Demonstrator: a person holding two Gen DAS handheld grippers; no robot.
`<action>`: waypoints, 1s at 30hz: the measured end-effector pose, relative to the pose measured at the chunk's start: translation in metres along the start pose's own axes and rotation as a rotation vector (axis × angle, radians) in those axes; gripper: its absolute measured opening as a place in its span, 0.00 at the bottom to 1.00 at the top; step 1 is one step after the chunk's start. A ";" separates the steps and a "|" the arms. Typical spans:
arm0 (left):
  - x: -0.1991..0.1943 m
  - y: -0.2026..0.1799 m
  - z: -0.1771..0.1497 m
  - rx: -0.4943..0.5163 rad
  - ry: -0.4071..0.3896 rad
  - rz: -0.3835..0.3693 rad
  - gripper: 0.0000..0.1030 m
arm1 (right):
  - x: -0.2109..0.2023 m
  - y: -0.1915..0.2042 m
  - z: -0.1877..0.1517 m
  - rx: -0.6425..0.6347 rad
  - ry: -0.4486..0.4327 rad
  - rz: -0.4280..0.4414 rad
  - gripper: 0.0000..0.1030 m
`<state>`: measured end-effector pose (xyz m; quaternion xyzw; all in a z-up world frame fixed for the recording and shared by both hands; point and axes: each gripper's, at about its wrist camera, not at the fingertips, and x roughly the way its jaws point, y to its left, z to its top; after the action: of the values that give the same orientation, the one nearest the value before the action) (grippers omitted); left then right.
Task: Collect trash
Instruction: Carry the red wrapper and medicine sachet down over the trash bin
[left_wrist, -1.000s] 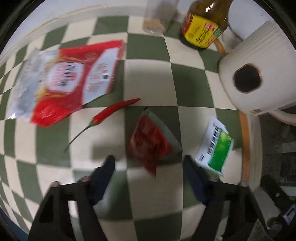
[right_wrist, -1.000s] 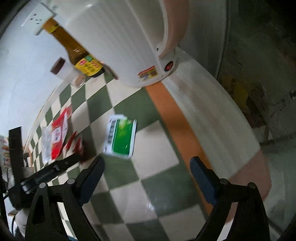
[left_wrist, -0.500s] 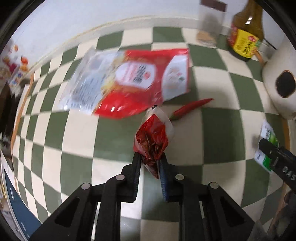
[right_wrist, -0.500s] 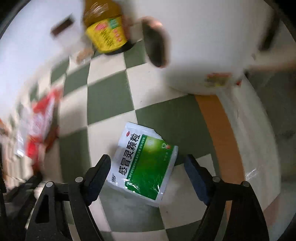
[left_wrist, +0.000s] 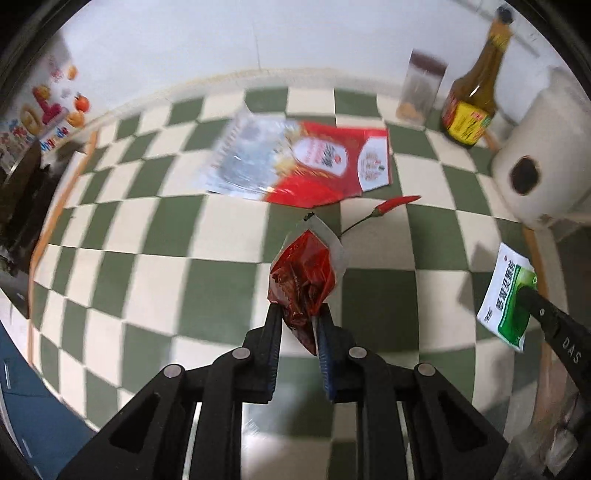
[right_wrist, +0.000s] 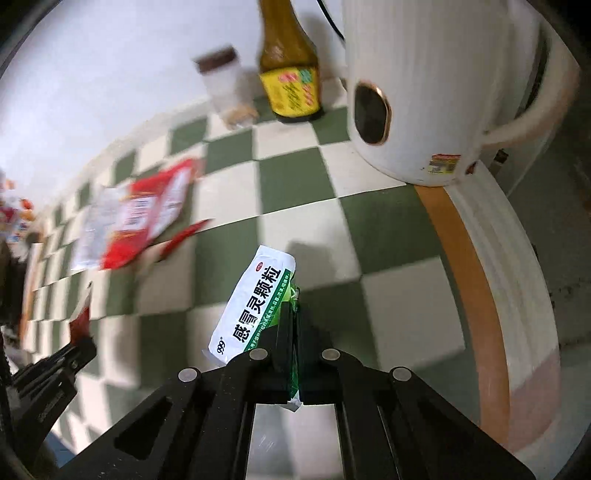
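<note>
My left gripper (left_wrist: 299, 314) is shut on a crumpled red sauce packet (left_wrist: 304, 275) and holds it above the checkered table. My right gripper (right_wrist: 293, 306) is shut on a green and white medicine sachet (right_wrist: 255, 306), lifted off the table; the sachet also shows at the right of the left wrist view (left_wrist: 508, 295). A large red and silver snack bag (left_wrist: 299, 164) lies flat further back, also in the right wrist view (right_wrist: 136, 214). A red chili pepper (left_wrist: 391, 205) lies next to the bag.
A white kettle (right_wrist: 436, 85) stands at the back right near the table's orange edge (right_wrist: 469, 273). A brown sauce bottle (right_wrist: 290, 70) and a clear jar (right_wrist: 225, 85) stand by the wall. The table is green and cream checkered (left_wrist: 155, 273).
My left gripper closed on the red packet and lifted it. My right gripper moved over the green sachet, closed on it and raised it.
</note>
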<state>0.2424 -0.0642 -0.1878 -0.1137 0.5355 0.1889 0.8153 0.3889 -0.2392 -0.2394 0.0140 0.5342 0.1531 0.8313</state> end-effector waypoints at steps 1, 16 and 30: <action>-0.006 0.010 -0.003 0.002 -0.016 -0.006 0.15 | -0.016 0.004 -0.011 -0.001 -0.013 0.009 0.01; -0.066 0.121 -0.165 0.067 -0.046 -0.068 0.15 | -0.167 0.081 -0.255 0.002 -0.020 0.072 0.01; 0.118 0.139 -0.310 0.018 0.311 0.007 0.15 | 0.003 0.069 -0.425 -0.073 0.305 0.052 0.01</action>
<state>-0.0333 -0.0367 -0.4174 -0.1323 0.6574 0.1670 0.7228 -0.0055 -0.2327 -0.4109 -0.0257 0.6475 0.1944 0.7364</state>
